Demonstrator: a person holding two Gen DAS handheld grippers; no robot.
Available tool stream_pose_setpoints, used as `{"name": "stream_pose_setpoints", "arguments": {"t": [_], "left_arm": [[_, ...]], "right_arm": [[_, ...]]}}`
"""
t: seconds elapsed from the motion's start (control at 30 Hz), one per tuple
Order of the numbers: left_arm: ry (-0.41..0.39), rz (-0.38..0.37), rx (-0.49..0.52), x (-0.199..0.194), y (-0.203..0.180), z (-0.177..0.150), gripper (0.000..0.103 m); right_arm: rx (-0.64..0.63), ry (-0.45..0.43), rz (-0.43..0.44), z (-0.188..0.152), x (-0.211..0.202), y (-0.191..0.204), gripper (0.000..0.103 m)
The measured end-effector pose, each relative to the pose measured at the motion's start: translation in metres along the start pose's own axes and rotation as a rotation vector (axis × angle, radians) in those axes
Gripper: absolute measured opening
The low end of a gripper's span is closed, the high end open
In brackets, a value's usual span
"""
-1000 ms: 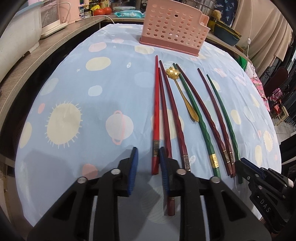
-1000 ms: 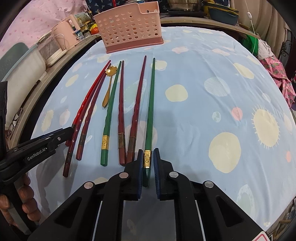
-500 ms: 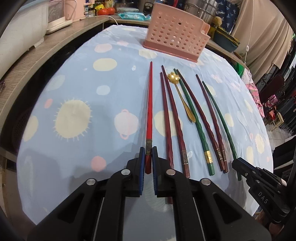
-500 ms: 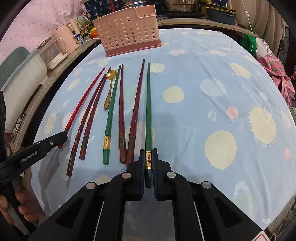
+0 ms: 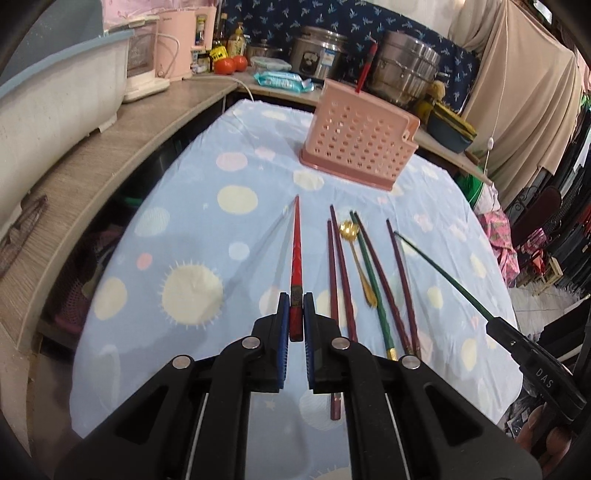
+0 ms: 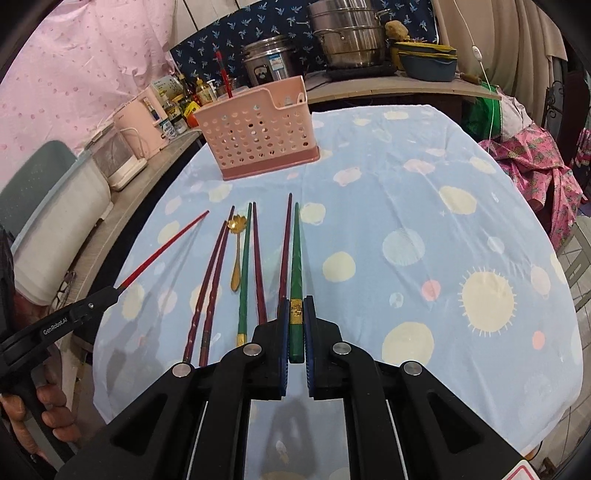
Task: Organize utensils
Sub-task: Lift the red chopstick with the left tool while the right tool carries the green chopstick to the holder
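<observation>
My left gripper [image 5: 294, 302] is shut on the thick end of a red chopstick [image 5: 296, 251], lifted off the table and pointing at the pink perforated utensil basket [image 5: 356, 134]. My right gripper [image 6: 295, 306] is shut on a green chopstick [image 6: 296, 254] by its gold band, also raised. In the left wrist view the right gripper [image 5: 491, 320] shows at the right edge with the green chopstick [image 5: 439, 271] slanting up. On the cloth lie several dark red chopsticks [image 5: 341, 266], one green chopstick [image 5: 373, 280] and a gold spoon [image 5: 356, 258]. One red chopstick [image 6: 223, 77] stands in the basket [image 6: 255, 133].
The table wears a light blue cloth [image 6: 424, 236] with pale dots and suns. A wooden counter [image 5: 96, 162] runs along the left with a white tub [image 5: 48, 88], pink appliances and bottles. Steel pots [image 6: 347, 33] stand behind the basket. A hand [image 6: 22, 417] holds the left gripper's handle.
Both grippers closed on their chopsticks and rose, lifting the red and the green chopstick off the cloth. The other utensils stayed in place.
</observation>
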State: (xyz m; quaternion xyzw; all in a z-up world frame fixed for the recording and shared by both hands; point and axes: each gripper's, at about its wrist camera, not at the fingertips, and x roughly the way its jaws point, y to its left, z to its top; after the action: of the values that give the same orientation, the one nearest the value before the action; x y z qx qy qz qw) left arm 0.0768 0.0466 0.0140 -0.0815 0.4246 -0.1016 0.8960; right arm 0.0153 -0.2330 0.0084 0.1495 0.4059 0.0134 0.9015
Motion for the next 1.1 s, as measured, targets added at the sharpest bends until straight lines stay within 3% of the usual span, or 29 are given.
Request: {"name": "stream_pose_setpoints", "arguments": {"t": [0.87,1.1], "left_arm": [[-0.273,0.003,0.038,-0.031,-0.024,0.144,0.007],[-0.355,-0.034,0.051,-0.042,-0.037,0.192,0.007]], "right_arm": [[0.002,-0.276,0.060,0.144,-0.025,0.008,0.007],[0.005,-0.335,0.102,0.186,-0.026,0.016,0.007]]}}
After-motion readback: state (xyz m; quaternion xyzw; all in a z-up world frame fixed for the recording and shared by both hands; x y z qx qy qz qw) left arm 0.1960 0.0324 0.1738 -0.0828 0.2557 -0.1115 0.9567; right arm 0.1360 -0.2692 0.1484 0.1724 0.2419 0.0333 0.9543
